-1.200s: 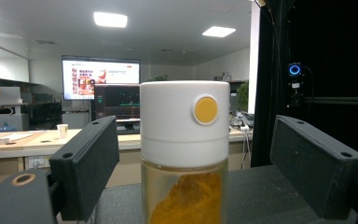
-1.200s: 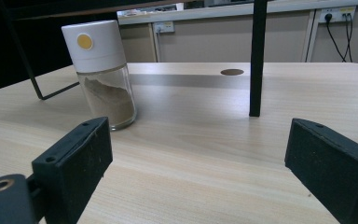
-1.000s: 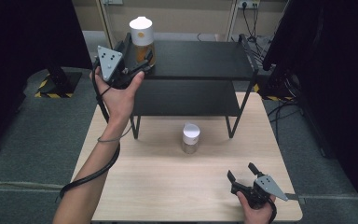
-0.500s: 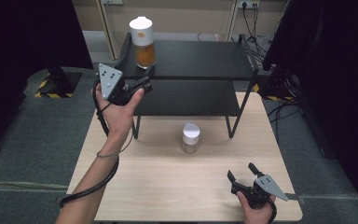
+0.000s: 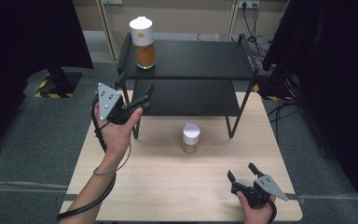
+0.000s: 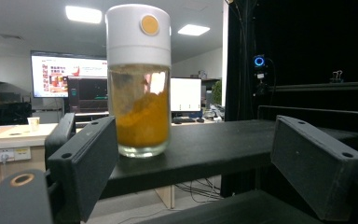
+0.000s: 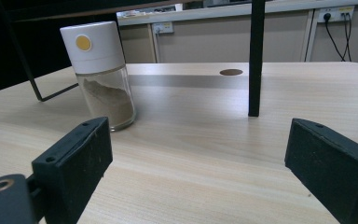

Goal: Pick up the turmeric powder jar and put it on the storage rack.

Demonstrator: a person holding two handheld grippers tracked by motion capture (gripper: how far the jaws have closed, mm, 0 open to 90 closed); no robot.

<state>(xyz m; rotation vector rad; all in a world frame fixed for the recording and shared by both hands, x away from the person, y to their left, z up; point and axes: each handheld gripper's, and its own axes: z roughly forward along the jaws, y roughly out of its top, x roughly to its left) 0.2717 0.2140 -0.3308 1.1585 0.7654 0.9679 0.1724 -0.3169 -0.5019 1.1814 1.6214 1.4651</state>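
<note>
High view: the left gripper [image 5: 133, 97] is held up off the counter [image 5: 168, 186], at the front left corner of a black shelf rack [image 5: 191, 60]; the right gripper [image 5: 242, 173] sits low at the counter's near right edge.
Left fingers: spread wide with nothing between them, pointing at the rack's top shelf.
Orange jar [image 6: 139, 79]: white-capped, upright on the top shelf, beyond the left fingers and just inside the left one in the left gripper view; not touched.
Right fingers: spread wide, empty, close above the counter.
Brown jar [image 7: 101, 74]: white-capped, upright on the counter under the rack, ahead of the right fingers and toward the left one, well apart from them.
Rack leg [image 7: 255, 58]: stands ahead between the right fingers.
</note>
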